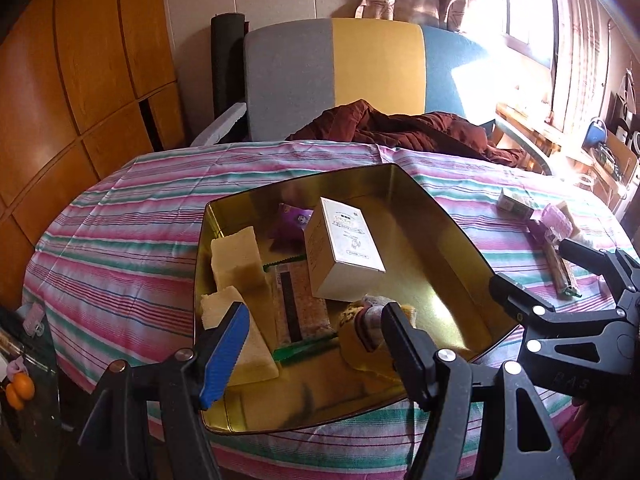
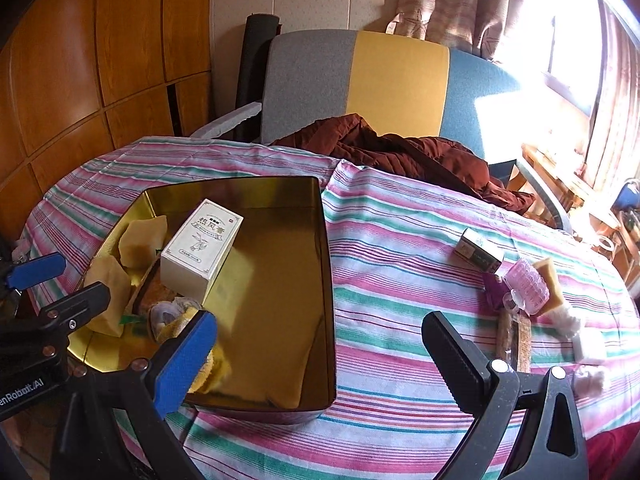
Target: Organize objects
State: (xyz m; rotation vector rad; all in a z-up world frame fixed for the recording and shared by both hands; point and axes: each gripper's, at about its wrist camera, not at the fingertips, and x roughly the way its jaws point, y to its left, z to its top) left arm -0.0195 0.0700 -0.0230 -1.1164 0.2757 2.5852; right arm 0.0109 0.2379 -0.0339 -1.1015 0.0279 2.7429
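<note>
A gold tin box [image 1: 448, 216] [image 2: 320, 240] sits on the striped tablecloth. It holds a white carton [image 1: 344, 248] [image 2: 200, 248], yellow sponge blocks [image 1: 234, 258] [image 2: 140, 236], a snack packet [image 1: 298, 304], a purple packet [image 1: 294, 220] and a small knitted yellow item [image 1: 360, 320] [image 2: 176, 316]. My left gripper [image 1: 312, 344] is open over the box's near edge, with the knitted item lying between its fingers. My right gripper [image 2: 320, 360] is open and empty, low over the cloth to the right of the box. It also shows in the left wrist view [image 1: 536, 276].
To the right on the cloth lie a small carton [image 2: 478, 256] [image 1: 514, 202], a pink roller [image 2: 526, 286], a sponge [image 2: 550, 286], snack sticks [image 2: 516, 336] and white wrapped pieces [image 2: 588, 346]. A brown garment [image 2: 400, 152] drapes the far table edge by a chair [image 2: 396, 76].
</note>
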